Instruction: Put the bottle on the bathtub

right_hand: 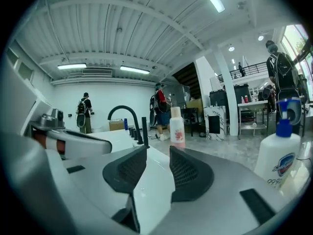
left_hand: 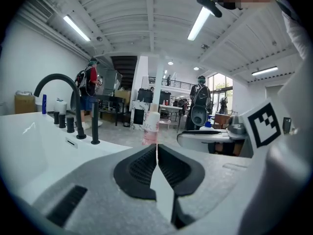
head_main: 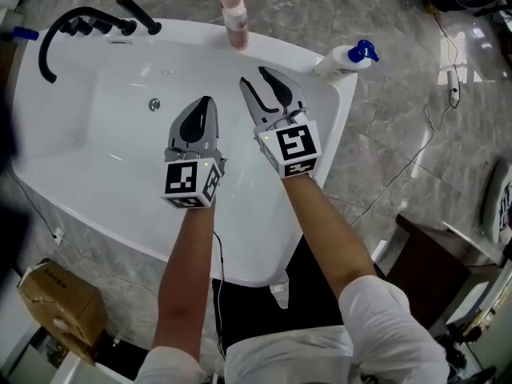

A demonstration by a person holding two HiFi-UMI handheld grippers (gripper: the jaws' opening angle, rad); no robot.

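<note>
1. The left tool (head_main: 207,102) (left_hand: 156,148) was closed, its jaws pressed together with nothing between them.
2. The right tool (head_main: 253,75) (right_hand: 158,151) stood partly open, a narrow gap between its jaws, and that gap was empty.
3. Both tools hung side by side over the bathtub (head_main: 192,29), the right at 3 o'clock of the left and just beside it, both pointing toward 12 o'clock.
4. The bottle (head_main: 234,18) (left_hand: 150,128) (right_hand: 177,126), pink with a tan cap, stood upright on the tub's far rim at 12 o'clock of the tools, apart from both.
5. A white bottle (head_main: 346,58) (right_hand: 279,155) with a blue top sat on the rim's corner at 2 o'clock of the right tool.
6. A black tap (head_main: 60,30) (left_hand: 58,89) (right_hand: 124,114) curved over the rim at 10 o'clock of the left tool, with black knobs beside it.
7. A cardboard box (head_main: 56,298) lay on the floor at 7 o'clock, outside the tub.
</note>
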